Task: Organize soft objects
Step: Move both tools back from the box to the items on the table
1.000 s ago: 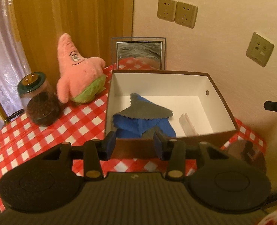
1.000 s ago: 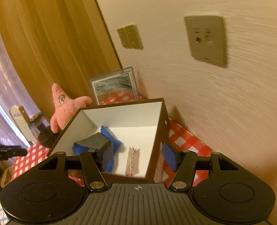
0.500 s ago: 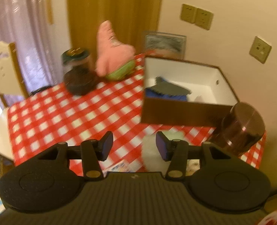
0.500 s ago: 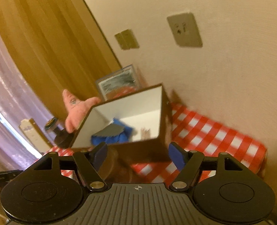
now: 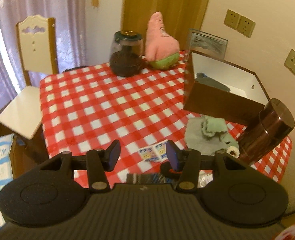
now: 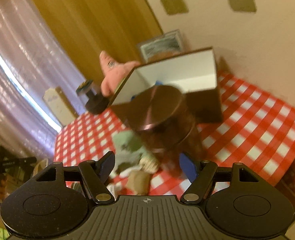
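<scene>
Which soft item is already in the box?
The blue-grey cloth, inside the box. The green plush lies outside it; the pink plush stands behind the jar.

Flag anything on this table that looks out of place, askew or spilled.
Nothing spilled or damaged. The green-grey cloth lies crumpled on the tablecloth outside the box, beside the brown canister; both tongs are open and empty.

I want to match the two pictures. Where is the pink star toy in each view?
Left wrist view: the pink star toy stands at top centre, right of the dark jar.
Right wrist view: the toy is left of centre, partly behind the box.
Shared landmark: the brown box with white inside.
</scene>
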Available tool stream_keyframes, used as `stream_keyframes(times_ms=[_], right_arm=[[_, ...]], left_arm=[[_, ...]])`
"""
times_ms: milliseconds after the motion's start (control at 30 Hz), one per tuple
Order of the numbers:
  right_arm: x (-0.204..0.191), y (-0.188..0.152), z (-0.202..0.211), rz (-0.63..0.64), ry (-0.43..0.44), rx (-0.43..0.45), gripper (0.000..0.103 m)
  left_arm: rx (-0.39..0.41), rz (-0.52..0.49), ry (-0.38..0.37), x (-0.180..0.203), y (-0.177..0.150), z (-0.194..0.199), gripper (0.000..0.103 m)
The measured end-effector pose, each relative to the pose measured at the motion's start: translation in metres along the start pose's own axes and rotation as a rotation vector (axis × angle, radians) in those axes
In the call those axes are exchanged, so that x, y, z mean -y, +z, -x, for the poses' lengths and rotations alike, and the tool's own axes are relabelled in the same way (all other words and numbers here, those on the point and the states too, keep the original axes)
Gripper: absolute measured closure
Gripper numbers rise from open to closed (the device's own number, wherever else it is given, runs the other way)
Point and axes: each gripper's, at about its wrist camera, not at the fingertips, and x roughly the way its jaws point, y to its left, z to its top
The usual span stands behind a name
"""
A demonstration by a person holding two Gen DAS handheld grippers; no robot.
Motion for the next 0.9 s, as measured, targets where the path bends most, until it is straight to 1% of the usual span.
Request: stream_keyframes(times_ms=[167,400,567,900], right_arm=[[-0.024,-0.027,-0.022,0.015,0.026,-0.057,0.031],[-0.058,-0.060,-0.060,0.073,0.063,-0.146,0.031],[-0.079,-0.076,-0.086,0.186,0.049,-0.188,0.031],[-0.098,-0.094,-0.126,0.313,0.037,-0.247,0.031]], left_arm=[[-0.021,0.043,0.010,-0.018,-0.024,0.005,0.056],[-0.050,0.049,0.005,-0.024,-0.050,0.004,0.056],[-0.064,0.025,-0.007,-0.019,-0.063,-0.005,0.056],[-0.114,-0.022,-0.031,0.002,-0.083,-0.029,0.055]])
